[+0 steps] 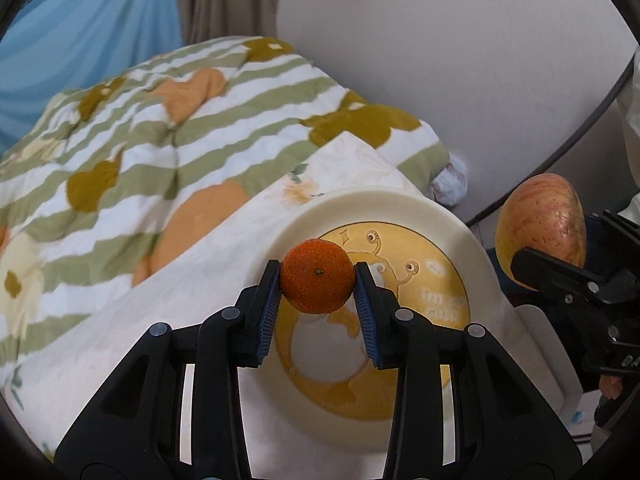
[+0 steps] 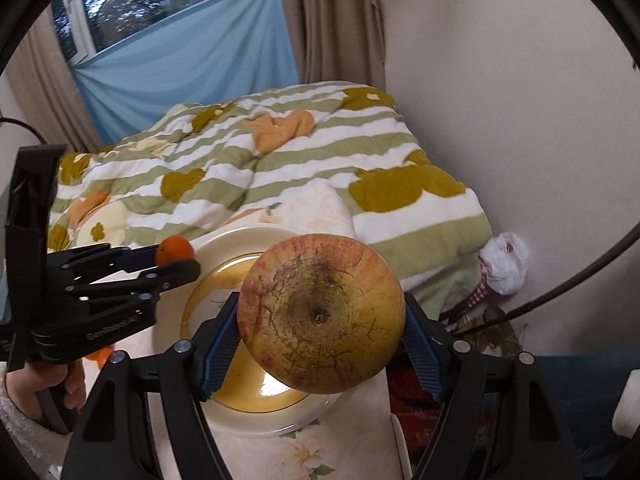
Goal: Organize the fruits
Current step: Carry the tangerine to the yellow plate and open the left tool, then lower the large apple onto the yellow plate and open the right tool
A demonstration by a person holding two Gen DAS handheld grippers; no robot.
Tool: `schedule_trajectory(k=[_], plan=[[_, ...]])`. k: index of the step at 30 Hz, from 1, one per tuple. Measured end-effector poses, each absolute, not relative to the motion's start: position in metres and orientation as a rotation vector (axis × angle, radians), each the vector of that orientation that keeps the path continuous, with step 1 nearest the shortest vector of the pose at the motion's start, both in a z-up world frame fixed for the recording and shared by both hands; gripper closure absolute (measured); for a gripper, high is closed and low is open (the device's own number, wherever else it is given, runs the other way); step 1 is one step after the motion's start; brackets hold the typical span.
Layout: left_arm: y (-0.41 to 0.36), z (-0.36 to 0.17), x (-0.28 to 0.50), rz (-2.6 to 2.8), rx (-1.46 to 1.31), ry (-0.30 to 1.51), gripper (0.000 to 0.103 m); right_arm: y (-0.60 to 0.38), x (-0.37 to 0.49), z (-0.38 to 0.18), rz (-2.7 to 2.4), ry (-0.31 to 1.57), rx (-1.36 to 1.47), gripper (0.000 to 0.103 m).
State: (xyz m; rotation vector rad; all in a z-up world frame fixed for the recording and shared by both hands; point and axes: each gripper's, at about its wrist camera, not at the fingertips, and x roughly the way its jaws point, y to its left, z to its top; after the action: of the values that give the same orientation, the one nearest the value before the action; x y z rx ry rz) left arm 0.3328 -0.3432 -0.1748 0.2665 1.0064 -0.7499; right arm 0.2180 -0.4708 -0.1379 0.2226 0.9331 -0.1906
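My left gripper [image 1: 317,284] is shut on a small orange mandarin [image 1: 317,280] and holds it above the cream plate [image 1: 400,208] with a yellow cartoon centre. My right gripper [image 2: 322,324] is shut on a large red-yellow apple [image 2: 320,316], held above the near right part of the same plate [image 2: 240,236]. In the left wrist view the apple [image 1: 540,228] and right gripper show at the far right. In the right wrist view the left gripper [image 2: 176,258] with the mandarin [image 2: 174,250] shows at the left, over the plate's left rim.
The plate rests on a floral cloth [image 1: 200,280]. Behind it lies a green-striped quilt [image 2: 280,160]. A wall [image 2: 500,80], a crumpled plastic bag [image 2: 504,268] and a dark cable [image 2: 580,280] are on the right. Another orange piece [image 2: 98,354] lies under the left gripper.
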Motion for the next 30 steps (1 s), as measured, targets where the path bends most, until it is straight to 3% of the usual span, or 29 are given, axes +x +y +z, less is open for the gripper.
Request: schedule_trajectory(k=[8,9,10,12,30], plan=[[-0.367,-0.192,0.338,-0.819,0.341,1.011,0.058,-0.479,0.220,-0.144,-0.241,0.937,0.253,0.032],[-0.368,-0.192,0.338,-0.825,0.348,1.009,0.045,-0.480,0.221,-0.143,-0.246,0.936,0.255,0.032],[-0.369,-0.190,0.338,-0.820,0.351,1.000,0.017,-0.482,0.221,-0.143,-0.252,0.934,0.258,0.032],[-0.365,-0.183,0.336,-0.819,0.333,0.969,0.000,-0.485,0.220,-0.141,-0.264,0.929,0.262,0.032],[-0.271,-0.144,0.332,-0.612,0.254,0.978,0.000,-0.463,0.236,-0.147,-0.145,0.936,0.124,0.032]])
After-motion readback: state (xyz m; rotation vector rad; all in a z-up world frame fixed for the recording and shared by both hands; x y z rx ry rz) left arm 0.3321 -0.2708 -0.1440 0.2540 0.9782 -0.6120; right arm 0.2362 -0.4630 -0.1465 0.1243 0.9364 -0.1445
